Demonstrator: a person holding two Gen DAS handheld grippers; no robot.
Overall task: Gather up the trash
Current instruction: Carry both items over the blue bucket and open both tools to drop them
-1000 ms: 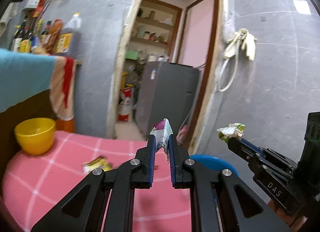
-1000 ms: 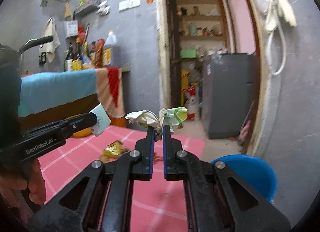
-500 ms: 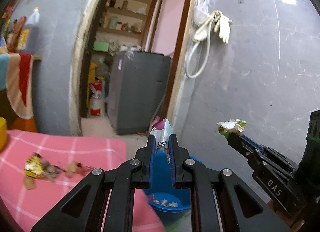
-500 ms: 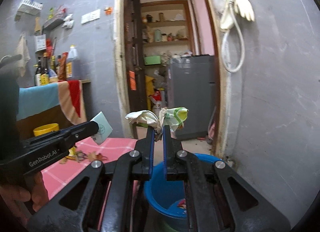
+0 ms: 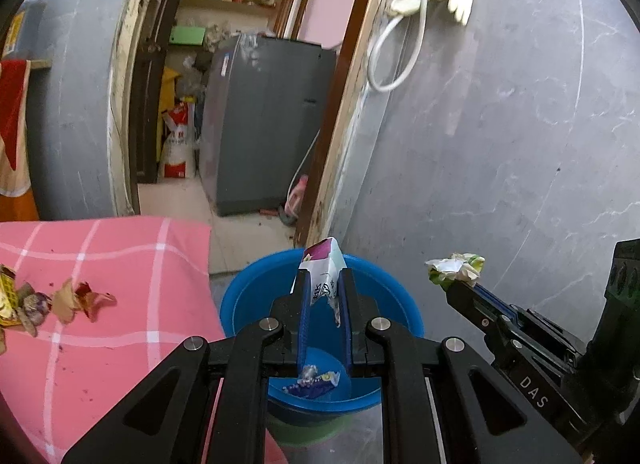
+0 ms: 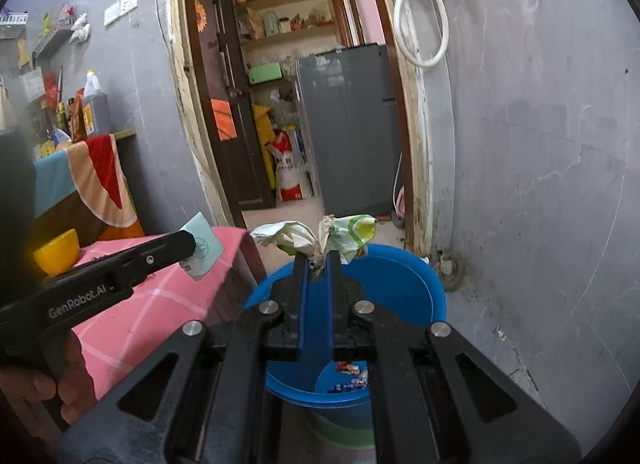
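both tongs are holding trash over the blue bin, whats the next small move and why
Probably open both tongs and let go. The left tongs grip a wrapper with the bin open right behind it; the right tongs hold crumpled paper in line with the bin's mouth. Trash already lies inside.

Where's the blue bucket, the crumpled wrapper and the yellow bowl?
blue bucket [image 6: 416, 284], right wrist view, inner wall near the far rim.
crumpled wrapper [image 6: 348, 234], right wrist view, its green and white bulge above the tongs.
yellow bowl [image 6: 56, 254], right wrist view, its outer side.
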